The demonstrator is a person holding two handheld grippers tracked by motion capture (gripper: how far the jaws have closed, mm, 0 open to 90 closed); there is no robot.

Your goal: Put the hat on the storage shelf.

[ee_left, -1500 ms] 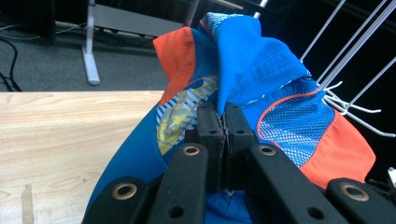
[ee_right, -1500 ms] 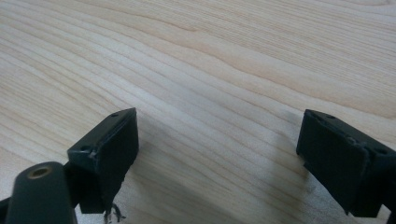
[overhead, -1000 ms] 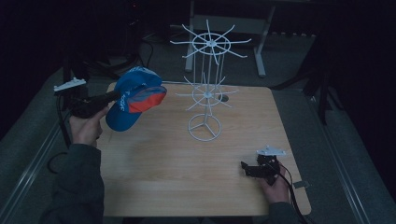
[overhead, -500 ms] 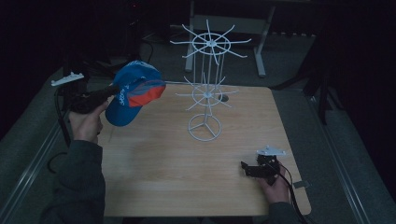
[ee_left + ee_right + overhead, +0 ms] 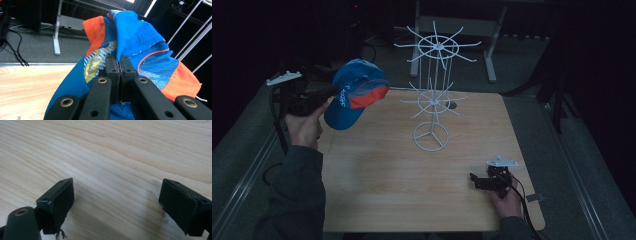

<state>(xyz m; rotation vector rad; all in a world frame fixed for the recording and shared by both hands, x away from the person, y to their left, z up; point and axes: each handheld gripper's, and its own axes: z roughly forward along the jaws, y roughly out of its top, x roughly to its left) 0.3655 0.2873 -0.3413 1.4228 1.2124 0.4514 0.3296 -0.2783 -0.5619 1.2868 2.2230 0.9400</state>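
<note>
Holding the cap (image 5: 354,92) pinched in our left gripper (image 5: 119,68), soft light fabric that bunches, so grip the crown edge; right gripper (image 5: 116,202) jaws apart.

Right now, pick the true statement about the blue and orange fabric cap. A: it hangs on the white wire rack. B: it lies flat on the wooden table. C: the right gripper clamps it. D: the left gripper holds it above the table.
D: the left gripper has its jaws pinched shut on the blue and orange fabric cap, lifted above the wooden table.
</note>
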